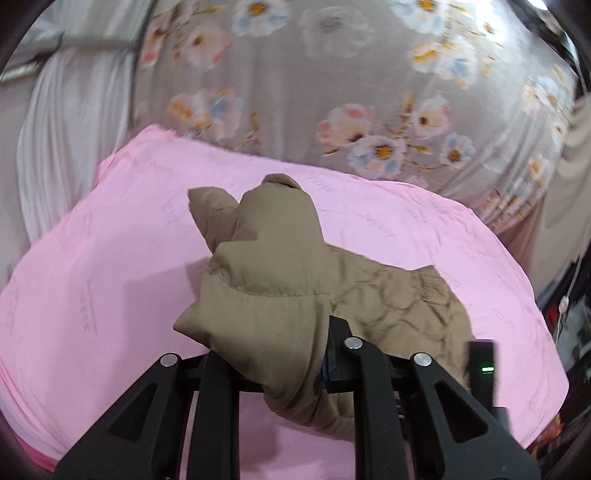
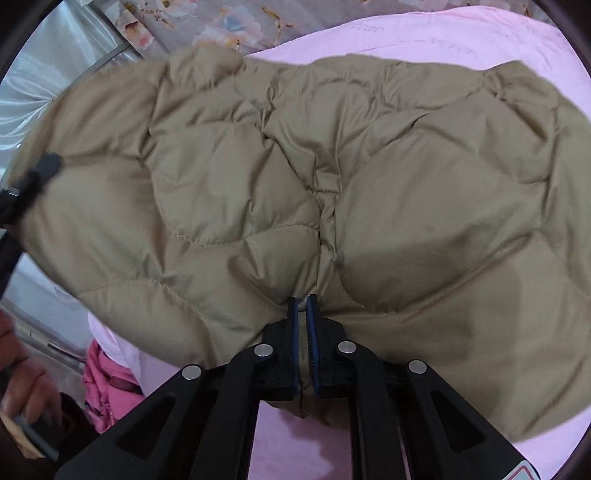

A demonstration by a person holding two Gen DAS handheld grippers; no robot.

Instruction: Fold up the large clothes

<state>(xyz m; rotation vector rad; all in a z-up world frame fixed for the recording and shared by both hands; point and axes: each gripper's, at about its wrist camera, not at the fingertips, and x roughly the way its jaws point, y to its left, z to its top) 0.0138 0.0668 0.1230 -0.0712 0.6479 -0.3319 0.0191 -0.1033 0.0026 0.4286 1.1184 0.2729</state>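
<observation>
A: While your left gripper (image 1: 295, 354) is looking forward, what are you gripping in the left wrist view?

B: You are pinching a bunched fold of the tan quilted jacket (image 1: 280, 280) between the closed fingers; the fabric is draping over one finger and hiding it. The jacket is hanging over the pink sheet (image 1: 110, 266), with the grey floral bedspread (image 1: 295, 92) lying beyond and white drapery (image 1: 66, 129) at the left.

A: And in the right wrist view?

B: Your right gripper (image 2: 303, 325) is clamping the jacket's (image 2: 258, 166) edge at a seam, the blue pads (image 2: 313, 332) nearly meeting with cloth between them. The jacket is spreading wide across the pink sheet (image 2: 424, 33). At the far left your left gripper (image 2: 33, 181) is touching the jacket's edge; that part is blurring. Your bare hand (image 2: 22, 376) is showing low at the left, beside a pink garment (image 2: 107, 387).
</observation>
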